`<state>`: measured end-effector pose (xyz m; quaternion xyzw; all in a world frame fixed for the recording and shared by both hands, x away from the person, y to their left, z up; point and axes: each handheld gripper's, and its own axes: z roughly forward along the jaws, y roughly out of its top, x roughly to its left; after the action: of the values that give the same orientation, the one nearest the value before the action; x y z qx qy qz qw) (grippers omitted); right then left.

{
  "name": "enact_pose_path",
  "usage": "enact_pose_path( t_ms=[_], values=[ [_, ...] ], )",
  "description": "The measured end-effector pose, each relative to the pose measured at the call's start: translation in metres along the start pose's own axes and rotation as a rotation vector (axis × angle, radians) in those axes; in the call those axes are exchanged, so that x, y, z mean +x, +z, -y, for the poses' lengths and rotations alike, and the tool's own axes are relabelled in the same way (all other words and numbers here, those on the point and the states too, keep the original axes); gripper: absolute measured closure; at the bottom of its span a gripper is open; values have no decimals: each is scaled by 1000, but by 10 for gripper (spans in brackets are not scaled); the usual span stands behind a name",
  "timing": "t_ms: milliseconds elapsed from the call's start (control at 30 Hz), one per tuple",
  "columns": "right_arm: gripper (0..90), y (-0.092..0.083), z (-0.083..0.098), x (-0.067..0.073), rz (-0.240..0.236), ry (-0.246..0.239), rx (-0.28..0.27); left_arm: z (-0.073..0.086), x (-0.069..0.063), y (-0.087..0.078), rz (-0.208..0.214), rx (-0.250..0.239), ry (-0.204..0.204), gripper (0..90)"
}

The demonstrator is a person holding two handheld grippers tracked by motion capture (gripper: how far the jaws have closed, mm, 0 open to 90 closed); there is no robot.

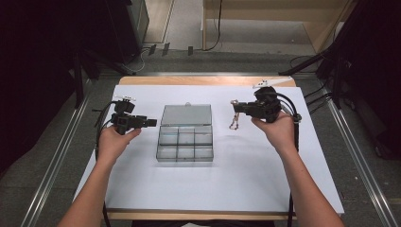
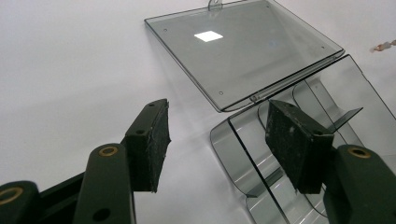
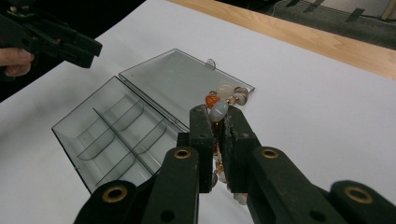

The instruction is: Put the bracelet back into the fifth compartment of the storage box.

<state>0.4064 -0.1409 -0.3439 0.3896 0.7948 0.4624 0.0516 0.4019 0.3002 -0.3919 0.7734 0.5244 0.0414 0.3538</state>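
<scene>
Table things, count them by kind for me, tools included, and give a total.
Clear plastic box, lid open: 1
Bead bracelet, held in the shut right tool: 1
Tools, counting the open left tool: 2
Total: 4

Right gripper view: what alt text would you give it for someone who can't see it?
Two black jaws of the right gripper pinch a beaded bracelet with orange and pale beads above a white table. Beyond lies an open clear compartment box, its lid flat; the left gripper hovers at top left.
</scene>
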Motion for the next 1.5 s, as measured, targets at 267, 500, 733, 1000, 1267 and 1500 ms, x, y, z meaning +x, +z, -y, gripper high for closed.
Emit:
enact_pose_path(
  t_ms=[267, 500, 733, 1000, 1267, 1500],
  values=[
    [858, -7, -4, 5, -12, -13, -28, 0, 0, 0, 1, 1, -1, 408],
    [857, -15, -11, 17, -30, -36, -54, 0, 1, -1, 2, 0, -2, 407],
    [857, -17, -15, 28, -47, -52, -63, 0, 1, -1, 2, 1, 1, 407],
    [857, -19, -19, 37, -57, -65, -76, 0, 1, -1, 2, 1, 0, 407],
    [857, -18, -21, 45, -65, -67, -70, 0, 1, -2, 1, -1, 1, 407],
    [858, -18, -25, 59, -83, -86, -72, 0, 1, -2, 0, -3, 0, 407]
  ],
)
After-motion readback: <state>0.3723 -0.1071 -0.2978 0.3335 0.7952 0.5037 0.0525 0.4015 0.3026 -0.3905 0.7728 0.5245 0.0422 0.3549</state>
